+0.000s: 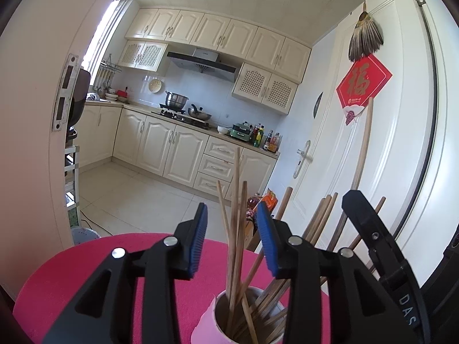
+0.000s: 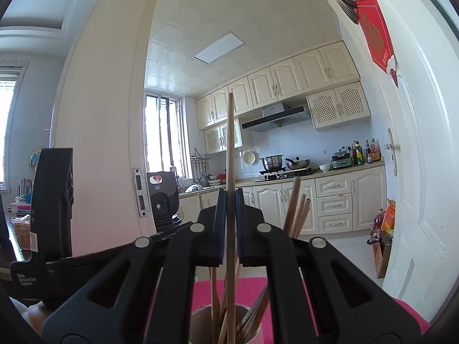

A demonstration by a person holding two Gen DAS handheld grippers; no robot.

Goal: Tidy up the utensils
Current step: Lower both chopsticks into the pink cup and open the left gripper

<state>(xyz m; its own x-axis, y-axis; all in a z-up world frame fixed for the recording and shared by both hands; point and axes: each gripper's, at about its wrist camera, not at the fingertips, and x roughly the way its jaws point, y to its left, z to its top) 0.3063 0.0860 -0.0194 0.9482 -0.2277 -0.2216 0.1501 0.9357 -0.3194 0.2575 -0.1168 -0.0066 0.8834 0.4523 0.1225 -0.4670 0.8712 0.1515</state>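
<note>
At the bottom centre of the left wrist view, a pale pink cylindrical cup (image 1: 206, 319) stood on a round table covered in bright pink cloth (image 1: 86, 272), holding a loose bunch of thin wooden chopsticks (image 1: 233, 229) that fanned upward and leaned in several directions. The left gripper (image 1: 232, 243) had its blue-padded jaws partly apart, one on either side of the upright sticks, and neither pad pressed on them. To the right of the frame, thicker brown-handled utensils (image 1: 318, 220) rose behind the gripper; where they rested could not be made out. The black body of the other gripper showed at the right edge.

In the right wrist view, the right gripper (image 2: 230, 223) was closed tight on a single long wooden chopstick (image 2: 230, 143), which stood nearly upright through the middle of the frame, its lower end apparently reaching into the cup (image 2: 198, 324) at the bottom centre, among the other sticks. A white door (image 2: 416, 172) filled the right side, and cream kitchen cabinets (image 2: 287, 86) lay in the background.
</note>
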